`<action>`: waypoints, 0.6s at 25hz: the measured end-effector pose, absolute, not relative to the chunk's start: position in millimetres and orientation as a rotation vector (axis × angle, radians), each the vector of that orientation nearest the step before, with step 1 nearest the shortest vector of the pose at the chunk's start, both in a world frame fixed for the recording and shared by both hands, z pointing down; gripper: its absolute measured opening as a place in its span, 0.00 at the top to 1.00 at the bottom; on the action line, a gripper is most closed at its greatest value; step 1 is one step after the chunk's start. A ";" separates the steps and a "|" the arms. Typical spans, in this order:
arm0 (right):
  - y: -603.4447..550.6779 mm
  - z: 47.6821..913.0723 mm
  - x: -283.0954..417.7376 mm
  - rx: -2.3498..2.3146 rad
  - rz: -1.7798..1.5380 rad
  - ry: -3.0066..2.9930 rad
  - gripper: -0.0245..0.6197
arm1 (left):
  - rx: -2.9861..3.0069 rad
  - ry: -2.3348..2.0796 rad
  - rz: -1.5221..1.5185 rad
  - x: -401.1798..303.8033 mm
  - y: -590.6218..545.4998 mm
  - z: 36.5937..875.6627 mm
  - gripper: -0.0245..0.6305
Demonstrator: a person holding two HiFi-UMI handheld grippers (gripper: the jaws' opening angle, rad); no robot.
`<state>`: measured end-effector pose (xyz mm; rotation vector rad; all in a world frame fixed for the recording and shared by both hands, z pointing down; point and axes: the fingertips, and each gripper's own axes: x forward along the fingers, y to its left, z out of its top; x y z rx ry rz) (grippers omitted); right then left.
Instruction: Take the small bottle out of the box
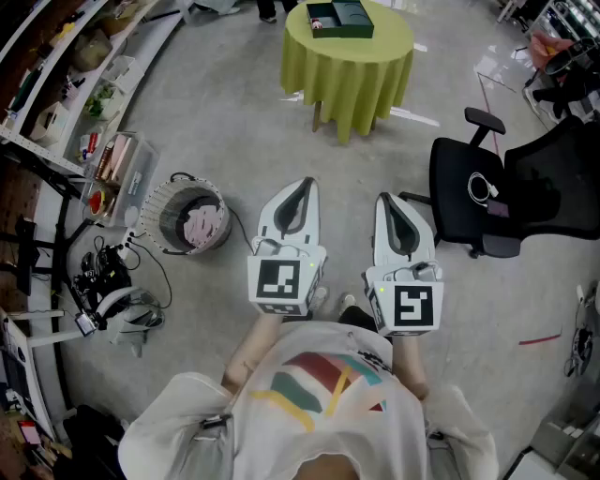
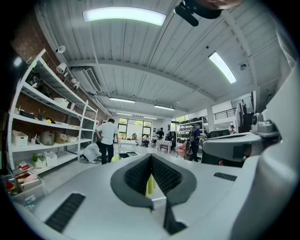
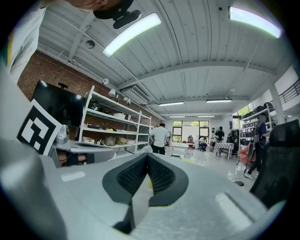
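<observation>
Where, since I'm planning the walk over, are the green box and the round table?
green box [image 1: 352, 17], head view, on its dark green top.
round table [image 1: 386, 42], head view, on bare yellow-green cloth beside the box.

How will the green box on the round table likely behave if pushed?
The box looks low and wide, so it probably will not tip. It rests on a draped tablecloth, so a push may slide it or bunch the cloth.
</observation>
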<state>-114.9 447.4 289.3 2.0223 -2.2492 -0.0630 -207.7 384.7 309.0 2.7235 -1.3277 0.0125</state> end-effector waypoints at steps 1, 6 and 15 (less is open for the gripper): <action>445.0 288.5 -114.2 2.025 -0.066 -2.248 0.96 | 2.733 -1.333 0.013 -207.2 383.0 307.5 0.94; 432.9 285.9 -105.7 2.002 -0.084 -2.275 0.96 | 2.759 -1.344 -0.028 -199.8 377.6 300.7 0.94; 432.3 274.7 -89.0 1.941 -0.131 -2.382 0.96 | 2.732 -1.474 -0.058 -190.4 379.2 285.5 0.94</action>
